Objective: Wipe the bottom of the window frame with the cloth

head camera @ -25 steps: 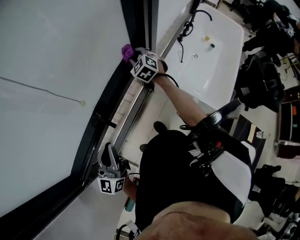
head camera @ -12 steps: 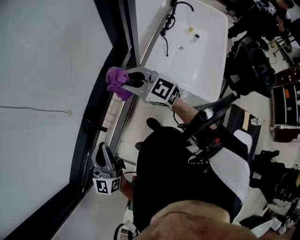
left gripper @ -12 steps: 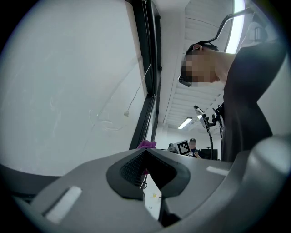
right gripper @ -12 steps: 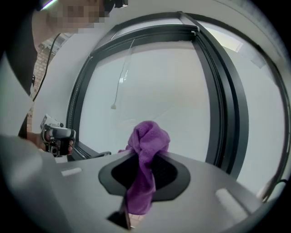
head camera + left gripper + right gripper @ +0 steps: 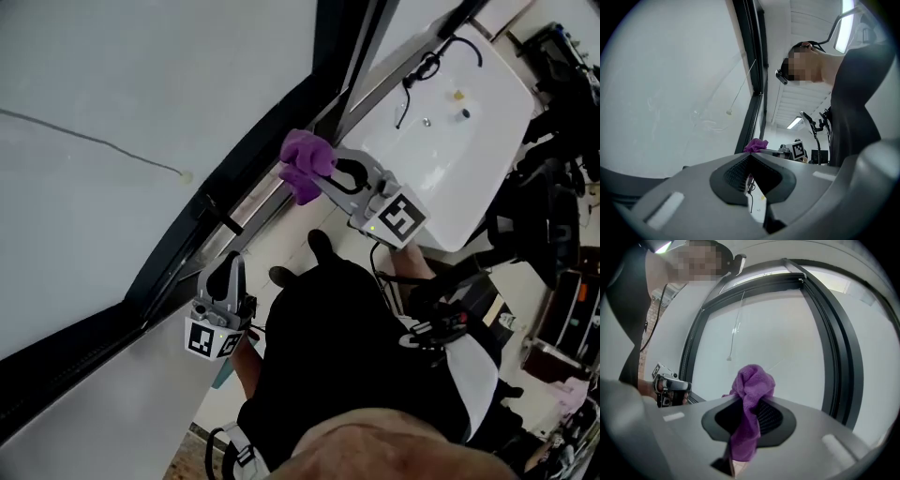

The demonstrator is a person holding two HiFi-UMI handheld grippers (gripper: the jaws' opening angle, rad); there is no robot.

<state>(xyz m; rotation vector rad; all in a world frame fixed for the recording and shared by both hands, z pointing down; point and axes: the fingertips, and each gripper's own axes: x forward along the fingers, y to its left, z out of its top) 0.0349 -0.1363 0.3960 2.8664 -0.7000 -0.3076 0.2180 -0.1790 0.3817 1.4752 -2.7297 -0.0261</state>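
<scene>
Right tool (image 5: 323, 178): jaws clamped on the purple cloth (image 5: 302, 161), which bunches above the jaw tips and trails down between them in the right gripper view (image 5: 751, 394). The cloth is up against the dark window frame (image 5: 239, 173) where a sloping rail meets another black bar; no view shows whether it touches the frame. Left tool (image 5: 232, 267): jaws together with nothing between them, as the left gripper view (image 5: 750, 157) shows, held lower along the same frame rail and well apart from the cloth. Marker cube (image 5: 212, 340) at its base; a second marker cube (image 5: 399, 217) on the right tool. Glass (image 5: 112, 84): pale pane beyond the frame, crossed by a thin cord (image 5: 84, 139) ending in a small bead (image 5: 187, 175). White basin (image 5: 469, 141) with a black tap (image 5: 441, 58), just beside the right tool on the room side. Person in a black top (image 5: 328, 366), filling the lower middle of the head view between the two tools
</scene>
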